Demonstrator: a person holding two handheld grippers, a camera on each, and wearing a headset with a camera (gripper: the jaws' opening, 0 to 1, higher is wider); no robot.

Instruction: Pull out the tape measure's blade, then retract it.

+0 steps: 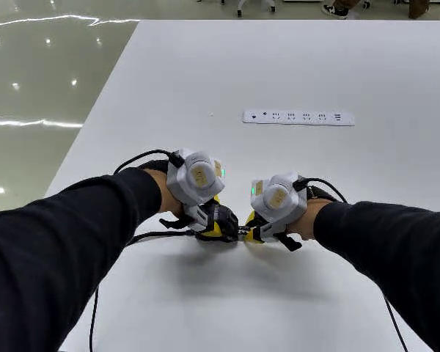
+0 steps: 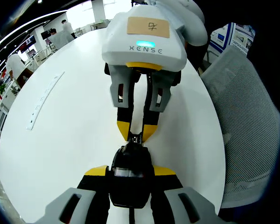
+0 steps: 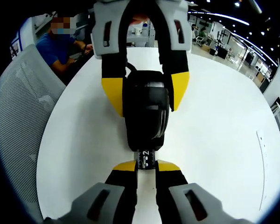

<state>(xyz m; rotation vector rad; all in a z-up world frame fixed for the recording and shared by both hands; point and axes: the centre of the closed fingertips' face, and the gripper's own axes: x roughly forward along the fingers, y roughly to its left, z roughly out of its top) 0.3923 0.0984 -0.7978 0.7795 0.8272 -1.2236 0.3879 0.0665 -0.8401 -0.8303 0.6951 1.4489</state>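
Tape measure: the tape measure (image 1: 223, 219) is held low over the table (image 1: 279, 59), well on the person's side of the strip (image 1: 298, 117) and about level with the strip's left end.

Left gripper: the left gripper (image 2: 130, 171) is clamped on the tape measure (image 2: 129, 179), its yellow-tipped jaws pressed to the two flat sides.

Right gripper: the right gripper (image 3: 147, 166) is pinched on the blade (image 3: 146, 159). It faces the left gripper nose to nose, on the side nearer the strip's right end.

Done: only a very short length of blade is out (in the right gripper view the mark "2" is read just outside the mouth). The two grippers are almost touching, so the pull is judged to be barely begun.

Left: nearly the whole draw, with the grippers to be moved apart along a line roughly parallel to the strip, and then the whole retraction.

Hidden: the hook at the blade's end is covered by the right jaws. In the head view most of the tape measure is covered by the gripper bodies.

Hard to tell: whether the tape measure is resting on the table or held just clear of it. No lock or brake button can be made out, so it cannot be said whether the blade is locked.
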